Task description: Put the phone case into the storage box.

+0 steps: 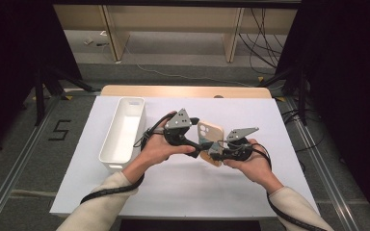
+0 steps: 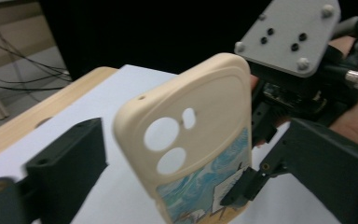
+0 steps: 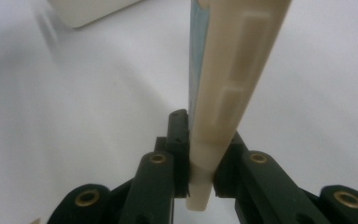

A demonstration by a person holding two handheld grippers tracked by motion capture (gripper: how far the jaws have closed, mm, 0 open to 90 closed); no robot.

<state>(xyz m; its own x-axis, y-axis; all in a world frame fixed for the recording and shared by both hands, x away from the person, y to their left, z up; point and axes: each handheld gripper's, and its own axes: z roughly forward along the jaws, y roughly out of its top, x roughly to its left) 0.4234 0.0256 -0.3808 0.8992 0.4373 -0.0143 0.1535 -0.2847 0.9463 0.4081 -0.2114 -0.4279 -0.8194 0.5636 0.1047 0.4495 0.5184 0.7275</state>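
A beige phone case (image 1: 210,132) with camera cut-outs and a blue wave picture is held upright over the white tabletop (image 1: 183,185). My right gripper (image 1: 215,150) is shut on its lower end. In the right gripper view the two pads (image 3: 179,140) pinch the case's thin edge (image 3: 233,79). My left gripper (image 1: 194,137) stands open, with one black jaw on each side of the case (image 2: 191,121) and neither touching it. The right gripper's grey plate (image 2: 289,32) and the hand that holds it sit behind the case in the left gripper view.
A long white bin (image 1: 124,131) stands on the left half of the table, and its corner (image 3: 88,11) shows in the right gripper view. The wooden table edge (image 1: 183,91) runs along the back. Cables lie on the floor beyond.
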